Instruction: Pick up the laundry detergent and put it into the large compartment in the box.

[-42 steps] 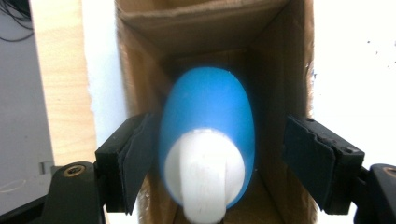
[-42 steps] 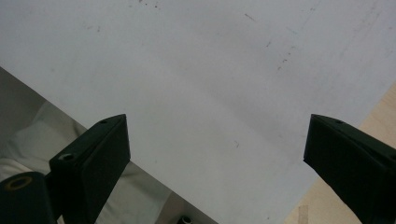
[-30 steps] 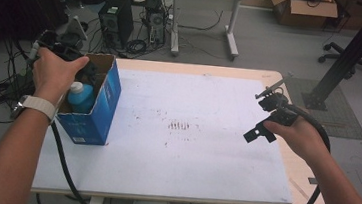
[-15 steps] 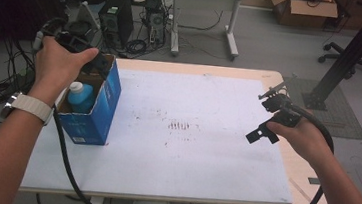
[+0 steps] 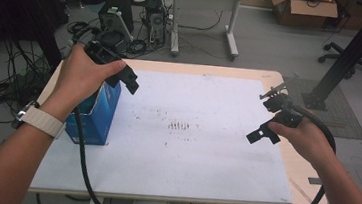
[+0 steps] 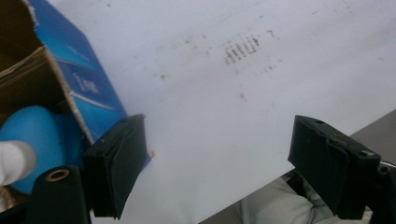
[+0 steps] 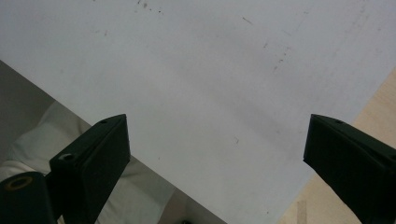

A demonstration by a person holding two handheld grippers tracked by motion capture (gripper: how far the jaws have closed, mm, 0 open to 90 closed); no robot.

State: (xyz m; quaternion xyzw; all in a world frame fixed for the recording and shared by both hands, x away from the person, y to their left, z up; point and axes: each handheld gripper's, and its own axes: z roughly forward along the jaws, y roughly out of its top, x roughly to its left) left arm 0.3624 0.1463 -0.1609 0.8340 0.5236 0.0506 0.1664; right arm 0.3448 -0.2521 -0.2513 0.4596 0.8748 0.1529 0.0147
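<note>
Standing at the left end of the bench (image 5: 307, 179): one blue carton (image 5: 98, 115), open at the top, resting on the white sheet (image 5: 203, 159) that covers most of the bench top.

Contents of the carton, per the left gripper view: a blue bottle (image 6: 35, 135) with a white cap (image 6: 14, 161), lying inside against the brown inner wall.

Left hand-held gripper (image 5: 130, 78): held in the left hand (image 5: 81, 75) above the carton's top, its black jaws reaching past the carton's right-hand edge over the sheet. The jaws have just been opening and stand well apart; the bare sheet shows between them and the pads press on nothing.

Right hand-held gripper (image 5: 263, 119): held in the right hand (image 5: 306, 139), well apart from the carton, over the sheet's far right part near the bench's wooden edge. Jaws wide apart, with bare sheet between them in the right gripper view.

Sheet: a patch of small dark marks (image 5: 180, 126) to the right of the carton, about midway between the two hand-held grippers.

Left wrist: a pale watch strap (image 5: 40, 120), just left of the carton.
</note>
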